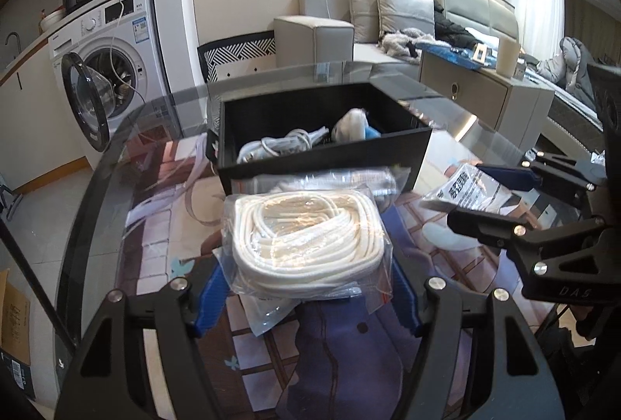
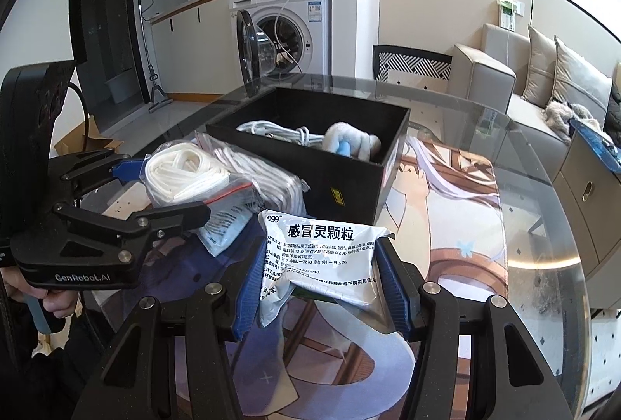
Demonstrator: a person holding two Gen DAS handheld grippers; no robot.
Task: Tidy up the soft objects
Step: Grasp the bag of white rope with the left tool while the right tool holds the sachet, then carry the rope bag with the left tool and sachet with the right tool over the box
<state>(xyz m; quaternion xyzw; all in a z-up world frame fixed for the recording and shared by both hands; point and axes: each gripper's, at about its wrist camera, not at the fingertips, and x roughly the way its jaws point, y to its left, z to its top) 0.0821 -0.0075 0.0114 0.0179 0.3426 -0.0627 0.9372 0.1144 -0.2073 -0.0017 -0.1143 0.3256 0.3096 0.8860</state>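
Now 2 grippers each clamp 1 packet: left gripper (image 1: 306, 288) the bagged rope (image 1: 306, 237), right gripper (image 2: 318, 284) the sachet (image 2: 322, 257) (1 black box (image 2: 349, 187) beyond).

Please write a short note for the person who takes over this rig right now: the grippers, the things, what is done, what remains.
Left gripper: shut on the bagged white cord, lifted off the table.
Right gripper: shut on the white medicine sachet.
Black box on the glass table: already holds a white cable bundle and a white-and-blue soft item.
Left: put both held things in the box, then the bagged striped cord beside it.
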